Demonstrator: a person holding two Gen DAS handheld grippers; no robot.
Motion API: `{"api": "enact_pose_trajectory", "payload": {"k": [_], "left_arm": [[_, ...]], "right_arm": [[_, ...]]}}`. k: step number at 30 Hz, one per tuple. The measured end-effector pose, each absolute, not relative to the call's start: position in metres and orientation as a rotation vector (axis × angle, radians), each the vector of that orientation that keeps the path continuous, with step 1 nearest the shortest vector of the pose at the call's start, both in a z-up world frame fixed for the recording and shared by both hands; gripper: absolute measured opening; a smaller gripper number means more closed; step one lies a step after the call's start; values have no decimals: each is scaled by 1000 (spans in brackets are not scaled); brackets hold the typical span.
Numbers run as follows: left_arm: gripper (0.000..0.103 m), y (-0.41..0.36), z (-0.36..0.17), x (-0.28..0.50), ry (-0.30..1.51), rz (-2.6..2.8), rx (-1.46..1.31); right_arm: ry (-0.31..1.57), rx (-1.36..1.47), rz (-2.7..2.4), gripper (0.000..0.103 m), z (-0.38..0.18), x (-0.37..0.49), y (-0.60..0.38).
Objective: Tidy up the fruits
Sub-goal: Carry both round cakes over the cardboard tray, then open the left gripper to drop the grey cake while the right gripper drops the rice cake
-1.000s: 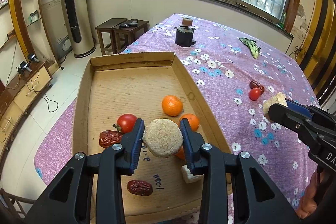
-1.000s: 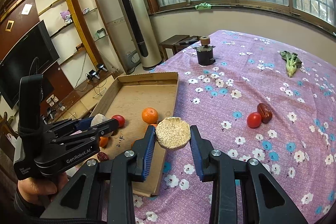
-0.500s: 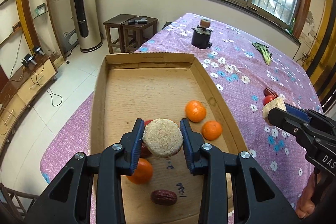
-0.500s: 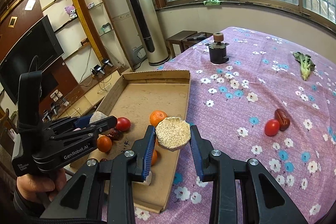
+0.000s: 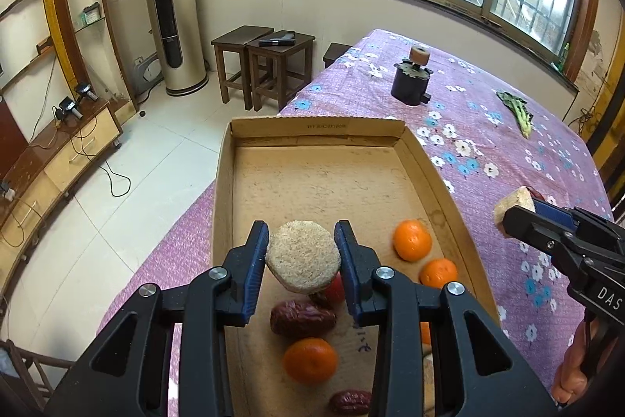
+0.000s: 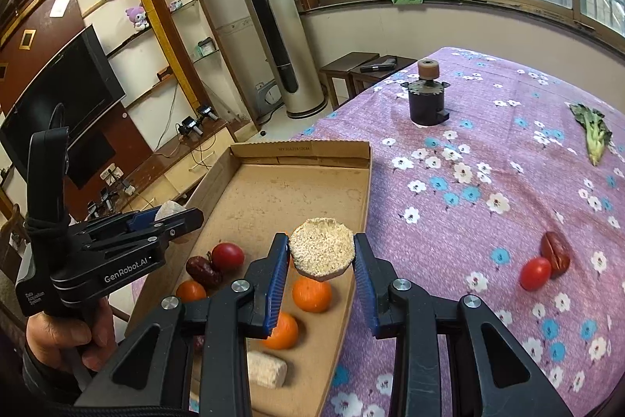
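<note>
A shallow cardboard tray (image 5: 437, 178) (image 6: 365, 182) lies on the purple flowered table. It holds oranges (image 5: 412, 240) (image 6: 311, 294), a tomato (image 6: 227, 256) and red dates (image 5: 302, 317) (image 6: 203, 269). My left gripper (image 5: 302, 256) is shut on a round beige cake and hangs over the tray's near half. My right gripper (image 6: 321, 256) is shut on a similar round beige cake above the tray's right wall. A second tomato (image 6: 535, 273) and a date (image 6: 554, 255) lie on the cloth to the right.
A dark cylinder with a spool on top (image 5: 411, 83) (image 6: 427, 100) stands at the table's far end. A leafy green (image 5: 517, 112) (image 6: 593, 133) lies far right. A beige block (image 6: 267, 368) lies in the tray's near corner. Stools (image 5: 265, 65) stand beyond the table.
Both grippers have drawn back toward me and to the left. The tray's fruit now sits closer under the left gripper. Both keep hold of their cakes.
</note>
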State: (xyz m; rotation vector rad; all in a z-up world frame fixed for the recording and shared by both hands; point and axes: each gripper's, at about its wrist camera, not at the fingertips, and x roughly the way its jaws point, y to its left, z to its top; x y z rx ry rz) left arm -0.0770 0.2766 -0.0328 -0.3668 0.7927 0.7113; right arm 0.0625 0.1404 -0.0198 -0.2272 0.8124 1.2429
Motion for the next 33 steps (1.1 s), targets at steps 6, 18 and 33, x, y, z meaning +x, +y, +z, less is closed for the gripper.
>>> {"api": "enact_pose_trajectory", "payload": {"k": [6, 18, 33], "left_arm": [[33, 301, -38, -60, 830, 719, -379], [33, 317, -62, -37, 934, 724, -381], [35, 311, -70, -35, 1014, 753, -389]], "right_arm": [[841, -258, 1277, 33, -29, 67, 179], [930, -394, 1286, 33, -69, 70, 244], [961, -475, 1266, 49, -76, 72, 249]]}}
